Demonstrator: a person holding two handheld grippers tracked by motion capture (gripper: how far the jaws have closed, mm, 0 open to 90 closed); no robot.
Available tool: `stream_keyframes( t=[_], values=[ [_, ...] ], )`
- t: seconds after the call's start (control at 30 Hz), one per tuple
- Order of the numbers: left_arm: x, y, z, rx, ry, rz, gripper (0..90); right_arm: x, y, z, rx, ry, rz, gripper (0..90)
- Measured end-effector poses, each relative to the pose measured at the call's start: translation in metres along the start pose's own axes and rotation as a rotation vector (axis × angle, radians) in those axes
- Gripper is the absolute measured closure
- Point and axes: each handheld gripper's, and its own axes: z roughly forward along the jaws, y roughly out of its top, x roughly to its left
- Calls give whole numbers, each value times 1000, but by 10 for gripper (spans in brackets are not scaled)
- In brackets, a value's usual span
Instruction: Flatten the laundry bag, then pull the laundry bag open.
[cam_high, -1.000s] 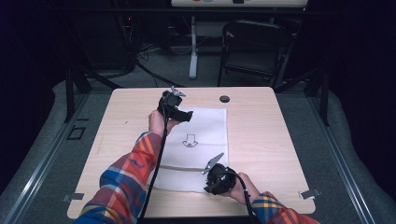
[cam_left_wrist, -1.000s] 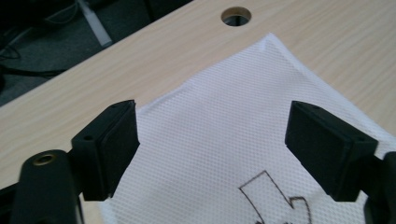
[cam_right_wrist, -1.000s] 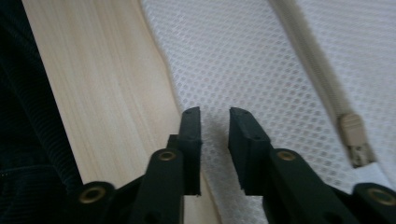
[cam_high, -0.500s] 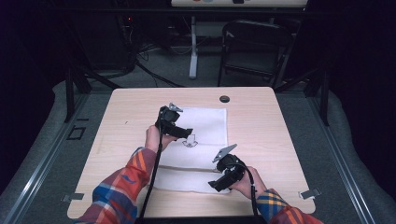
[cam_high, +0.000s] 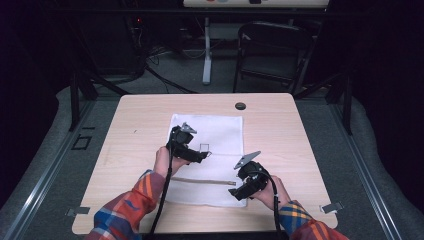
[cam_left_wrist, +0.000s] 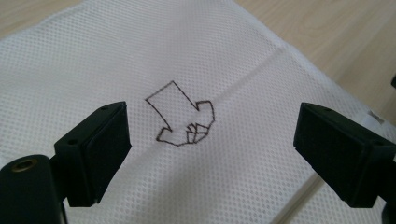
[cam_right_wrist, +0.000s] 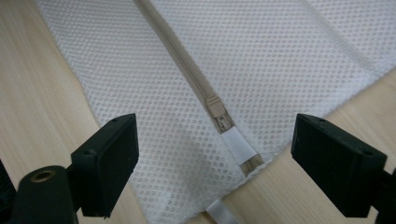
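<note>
Right gripper view: right claw (cam_right_wrist: 215, 163) spread wide above the zipper pull (cam_right_wrist: 217, 113); left claw (cam_left_wrist: 212, 154) spread over mesh bag (cam_left_wrist: 140, 56), both empty.

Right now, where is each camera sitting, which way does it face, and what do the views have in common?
High view: above the person's side, looking forward and down on the table; both forearms, left gripper and right gripper show.
Left gripper view: rides the left gripper, looks down between open jaws at the drawn arrow on the mesh bag.
Right gripper view: rides the right gripper, looks down between open jaws at the zipper pull.
Shared: all three show the white mesh bag on the wooden table.
</note>
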Motion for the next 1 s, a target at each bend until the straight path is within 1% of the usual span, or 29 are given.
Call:
stream_keyframes(
  t=[0.07,0.1,0.13,0.2,0.23,0.27,0.3,0.33,0.43,0.5,0.53,0.57,0.67,0.77,0.8,0.83,0.87,0.9,0.93,0.97,1.0],
  values=[
    [-5,-3,-1,11,-4,13,101,-3,-1,-2,5,-8,0,152],
    [-7,-4,-1,4,-4,15,101,-6,-2,-3,-8,-10,17,156],
    [-8,-5,-2,10,-8,22,101,-6,-2,-3,-8,-10,17,156],
    [-12,-7,-3,4,-10,18,101,-8,-3,-5,-4,-14,18,163],
    [-13,-8,-4,5,-13,18,101,-9,-4,-5,-3,-19,21,170],
    [-15,-9,-4,10,-16,22,101,-9,-4,-5,-4,-14,24,177],
    [-16,-10,-5,16,-23,22,101,-11,-4,-6,3,-17,19,189],
    [-17,-11,-4,13,-21,21,101,-11,-5,-6,4,-20,22,193],
    [-20,-12,-4,22,-33,31,102,-14,-6,-5,-4,-18,35,221],
    [-21,-13,-3,20,-36,32,102,-16,-6,-4,4,-27,40,238],
    [-22,-13,-3,21,-39,33,102,-16,-6,-4,17,-31,39,253],
    [-23,-13,-2,23,-37,31,102,-18,-7,-3,20,-24,46,261],
    [-25,-13,0,31,-40,37,103,-19,-7,-3,27,-34,44,272],
    [-27,-14,2,32,-45,38,102,-19,-8,-3,19,-33,51,289],
    [-28,-14,3,32,-49,39,103,-20,-9,-3,23,-36,51,315],
    [-29,-14,4,31,-54,43,106,-20,-9,-3,18,-40,61,332],
    [-30,-14,5,33,-57,48,106,-20,-9,-3,18,-40,61,332],
    [-32,-14,6,34,-64,52,109,-21,-9,-3,24,-31,56,348],
    [-33,-14,8,30,-74,57,133,-21,-8,-2,26,-33,57,409],
    [-35,-15,9,29,-82,65,137,-21,-8,-2,26,-33,57,409],
    [-36,-15,10,28,-86,71,137,-21,-8,0,18,-27,65,437]
  ],
)
